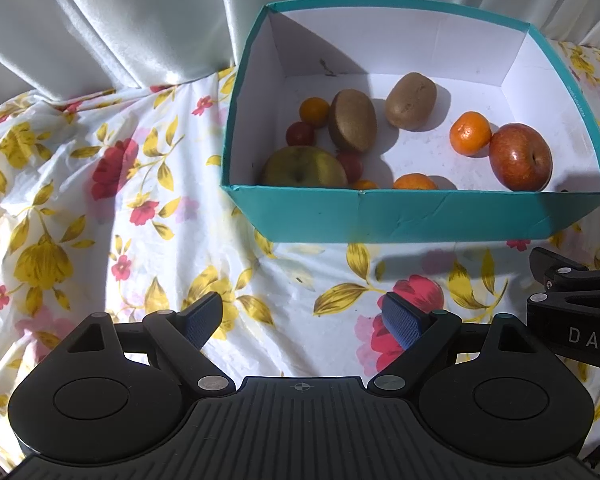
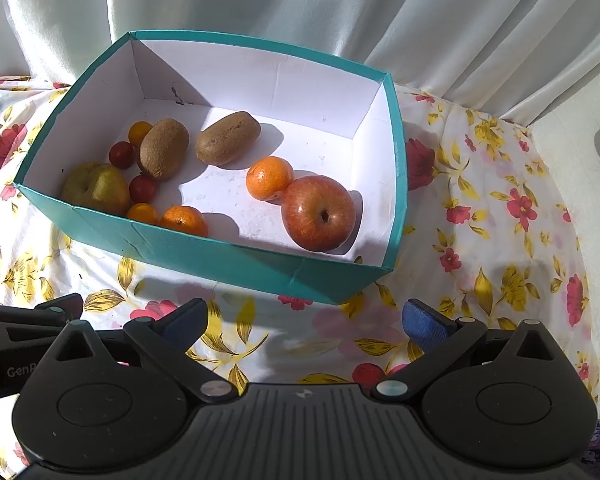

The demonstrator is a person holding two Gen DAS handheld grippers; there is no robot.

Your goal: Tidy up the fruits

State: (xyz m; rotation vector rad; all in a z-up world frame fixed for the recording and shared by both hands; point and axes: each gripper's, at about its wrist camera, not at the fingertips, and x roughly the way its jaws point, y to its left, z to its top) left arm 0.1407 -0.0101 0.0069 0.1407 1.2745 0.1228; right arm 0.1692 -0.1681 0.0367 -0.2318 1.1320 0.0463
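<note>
**Hovering with both claws empty before a box of fruit**

Looking along your left gripper (image 1: pixel 302 320), you see its two blue-padded fingers (image 1: pixel 400 322) spread apart over a flowered tablecloth (image 1: pixel 100 208), with nothing between them. Ahead and to the right stands a teal box (image 1: pixel 400 216) with white inner walls. Inside lie a red apple (image 1: pixel 520 156) touching a mandarin (image 1: pixel 470 133), two kiwis (image 1: pixel 353 119) side by side, a green apple (image 1: pixel 304 166) in the near left corner, and small red and yellow cherry tomatoes (image 1: pixel 300 133) around it. The near wall hides most of a second mandarin (image 1: pixel 414 182). At the right edge, part of your other gripper shows.

Looking along your right gripper (image 2: pixel 306 324), its fingers (image 2: pixel 424 326) are likewise spread and hold nothing. This view looks down into the teal box (image 2: pixel 220 256) from a steeper angle, so the second mandarin (image 2: pixel 184 220) and a yellow tomato beside it show plainly. It also shows cloth to the right of the box, bare of fruit, and a pale curtain (image 2: pixel 300 4) behind.

No fruit shows on the cloth in either view. By my judgement, either the gathering is finished or the sorting inside the box has not begun. If you sort, the next move calls for reaching over the near wall and closing gently on one piece; the round fruit may roll.
</note>
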